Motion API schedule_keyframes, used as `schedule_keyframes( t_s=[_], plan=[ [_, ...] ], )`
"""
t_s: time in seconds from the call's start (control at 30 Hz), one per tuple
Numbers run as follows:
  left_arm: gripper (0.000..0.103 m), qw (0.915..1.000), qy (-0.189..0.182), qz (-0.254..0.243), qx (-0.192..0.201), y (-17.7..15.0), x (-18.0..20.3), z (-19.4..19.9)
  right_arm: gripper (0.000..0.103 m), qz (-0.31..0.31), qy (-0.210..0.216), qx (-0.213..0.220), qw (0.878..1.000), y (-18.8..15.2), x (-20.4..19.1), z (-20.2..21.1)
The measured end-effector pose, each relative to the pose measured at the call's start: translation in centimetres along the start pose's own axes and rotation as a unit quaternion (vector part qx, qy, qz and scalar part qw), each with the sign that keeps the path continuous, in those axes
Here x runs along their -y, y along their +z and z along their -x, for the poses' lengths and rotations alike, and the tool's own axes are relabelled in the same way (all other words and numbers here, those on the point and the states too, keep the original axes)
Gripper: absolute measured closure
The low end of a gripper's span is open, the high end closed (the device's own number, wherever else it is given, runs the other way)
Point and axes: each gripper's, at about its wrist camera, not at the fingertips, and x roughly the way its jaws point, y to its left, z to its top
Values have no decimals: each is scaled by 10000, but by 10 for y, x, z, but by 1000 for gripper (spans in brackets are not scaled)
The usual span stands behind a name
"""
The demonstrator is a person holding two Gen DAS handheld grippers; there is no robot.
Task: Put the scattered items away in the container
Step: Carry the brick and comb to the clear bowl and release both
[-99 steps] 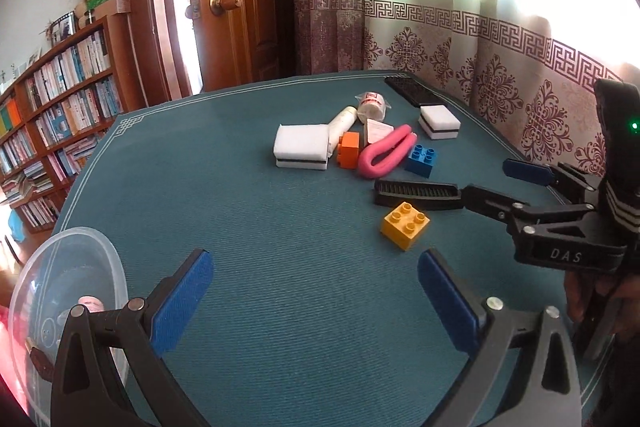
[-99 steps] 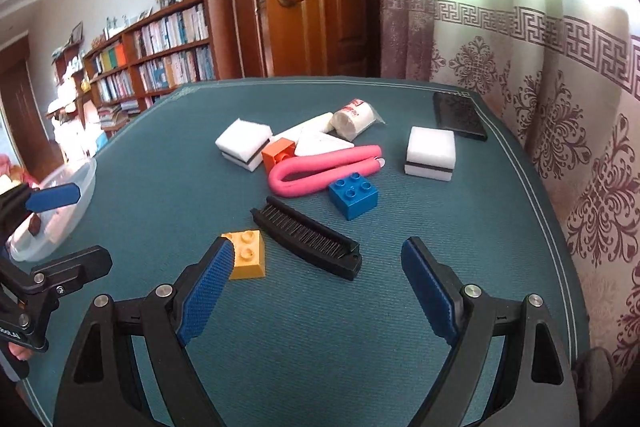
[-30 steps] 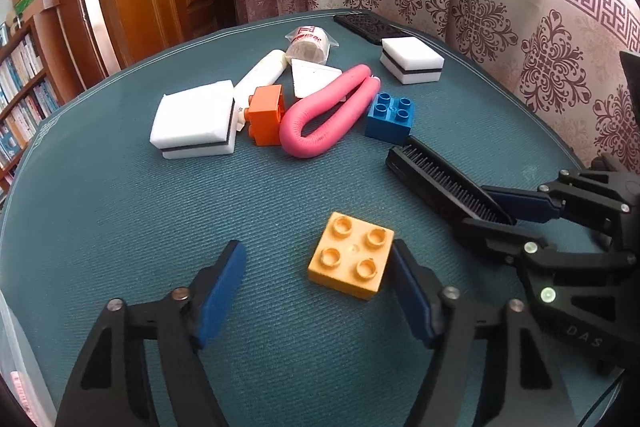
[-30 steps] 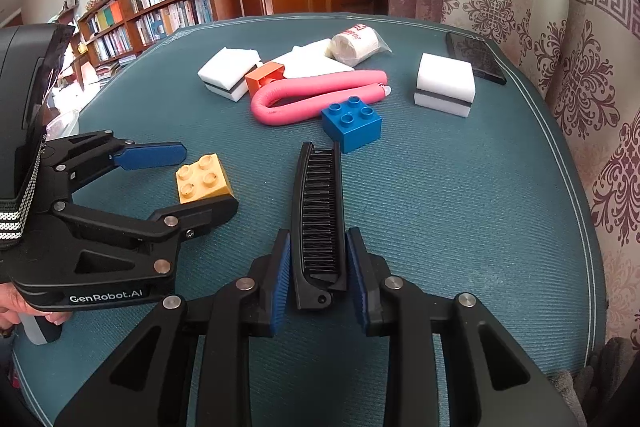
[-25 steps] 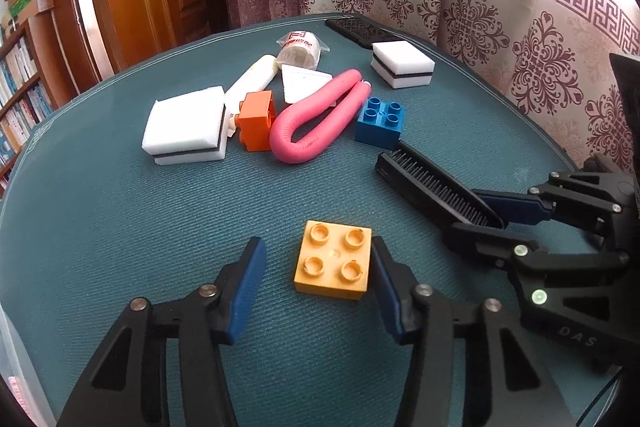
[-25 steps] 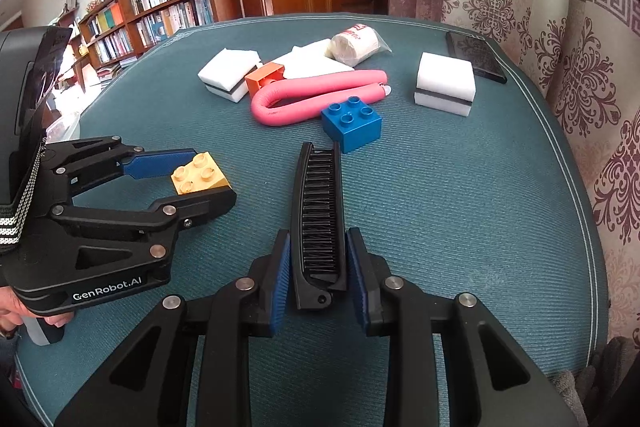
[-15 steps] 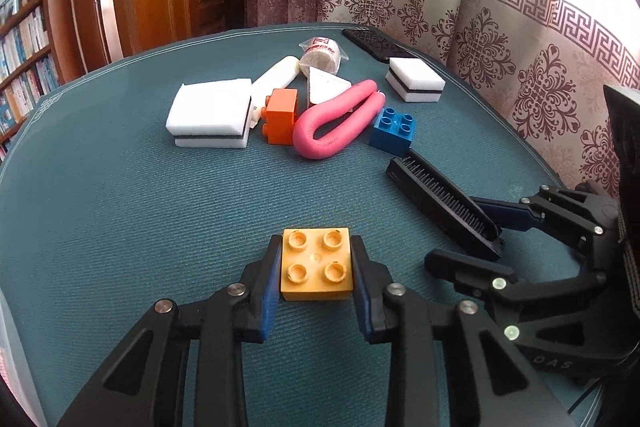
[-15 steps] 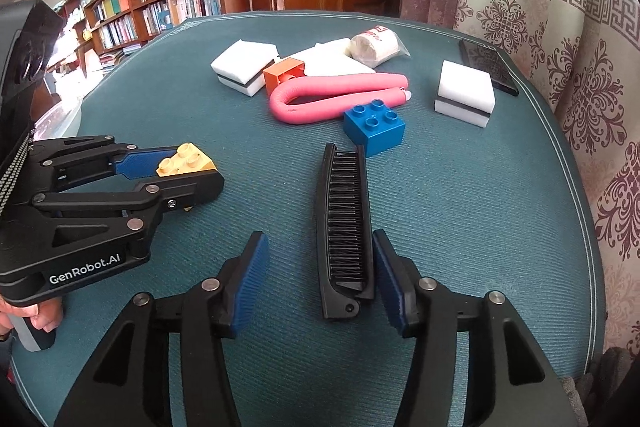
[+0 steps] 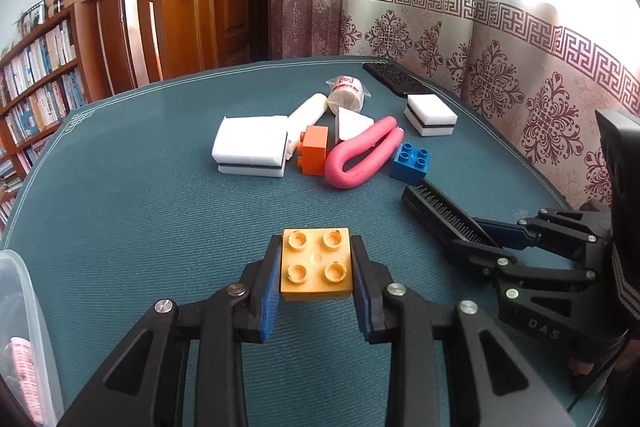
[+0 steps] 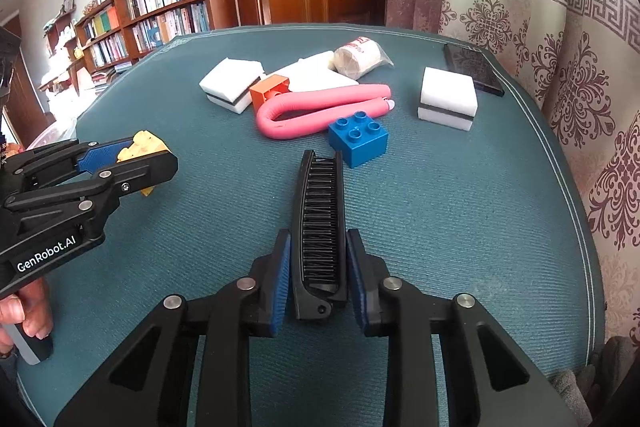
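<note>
My left gripper (image 9: 316,245) is shut on a yellow toy brick (image 9: 316,267) and holds it above the teal tabletop; the right wrist view shows the same gripper (image 10: 132,163) and brick (image 10: 142,145) at the left. Both pads of my right gripper (image 10: 318,239) press the sides of a black comb's (image 10: 320,203) near end, its tip pointing at the pile. A clear plastic container (image 9: 16,307) sits at the left table edge with something pink inside.
Beyond the comb lie a blue brick (image 10: 358,137), a pink foam curler (image 10: 320,113), an orange brick (image 10: 270,91), two white sponges (image 10: 448,97) (image 10: 230,83), a wrapped roll (image 10: 358,57) and a black phone (image 10: 472,69). A curtain hangs to the right, with a door and bookshelves behind.
The left gripper closed on the yellow brick and raised it off the table. The right gripper loosened around the comb half a second ago and has closed on it again.
</note>
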Motion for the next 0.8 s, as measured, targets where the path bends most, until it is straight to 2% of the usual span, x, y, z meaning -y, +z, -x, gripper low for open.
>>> schedule_keyframes(
  t_s=[0.13,0.4,0.63,0.8],
  plan=[
    [68,9996,162,148,163,-2,-8,10,74,-150,92,227,9996,0,-6,10],
    [68,9968,379,423,558,-9,-25,40,74,-166,314,342,9988,-1,-36,21],
    [68,9939,474,667,736,-12,-50,63,74,-58,519,419,9978,5,-69,23],
    [68,9886,667,975,938,-11,-79,83,74,-55,902,444,9949,18,-97,19]
  ],
)
